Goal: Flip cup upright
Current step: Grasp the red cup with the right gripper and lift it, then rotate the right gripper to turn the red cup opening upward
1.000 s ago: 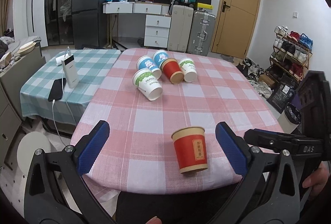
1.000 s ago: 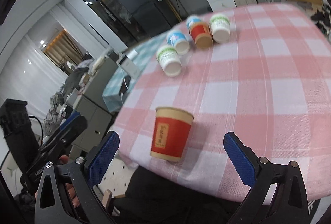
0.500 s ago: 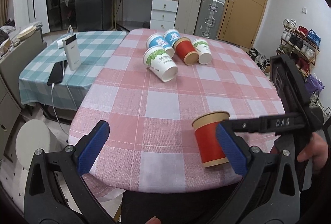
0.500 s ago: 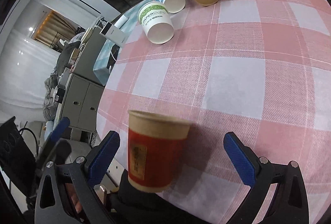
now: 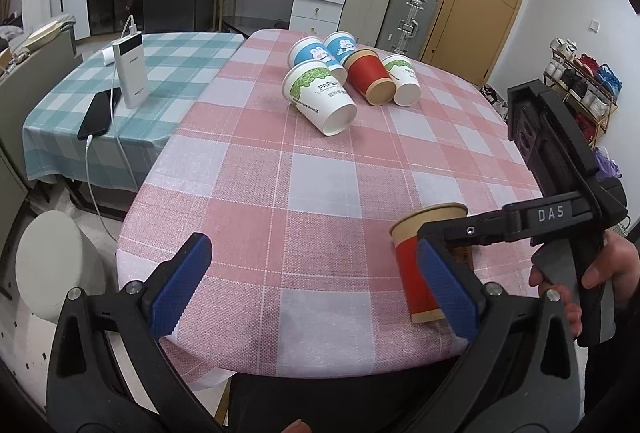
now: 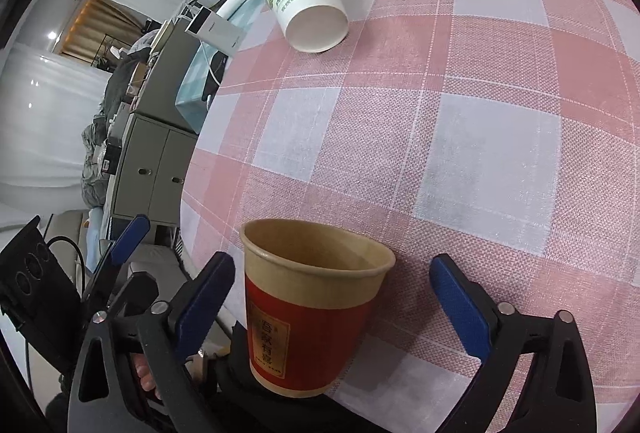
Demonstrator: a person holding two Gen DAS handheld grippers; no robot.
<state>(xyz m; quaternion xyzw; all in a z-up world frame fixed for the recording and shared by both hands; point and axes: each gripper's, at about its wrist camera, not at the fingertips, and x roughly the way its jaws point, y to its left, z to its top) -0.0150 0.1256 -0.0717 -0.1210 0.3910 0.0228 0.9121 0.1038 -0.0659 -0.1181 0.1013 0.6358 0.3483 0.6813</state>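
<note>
I have the red cup [image 6: 312,313] standing upright near the front edge of the bench [image 5: 320,193], mouth up, base on the pink checked cloth. My right gripper [image 6: 332,297] straddles it with the jaws apart: the left pad sits just beside the cup wall and the right pad stands clear with cloth showing between, so nothing is clamped. I read that as either a release or a lining-up; I cannot tell which from here. The cup looks stable on its own, so for this one the flip seems done.

My left gripper [image 5: 316,285] hangs over the near edge with its jaws wide apart and nothing between them. In that view its right pad hides part of the red cup [image 5: 416,265], but it is only in front, not gripping. I keep it low and off to the side so it does not crowd the right hand [image 5: 592,273].

Further back, five more cups lie on their sides in a cluster, the nearest a green-printed cup [image 5: 320,97] with its mouth towards me. Those I judge still need righting.
</note>
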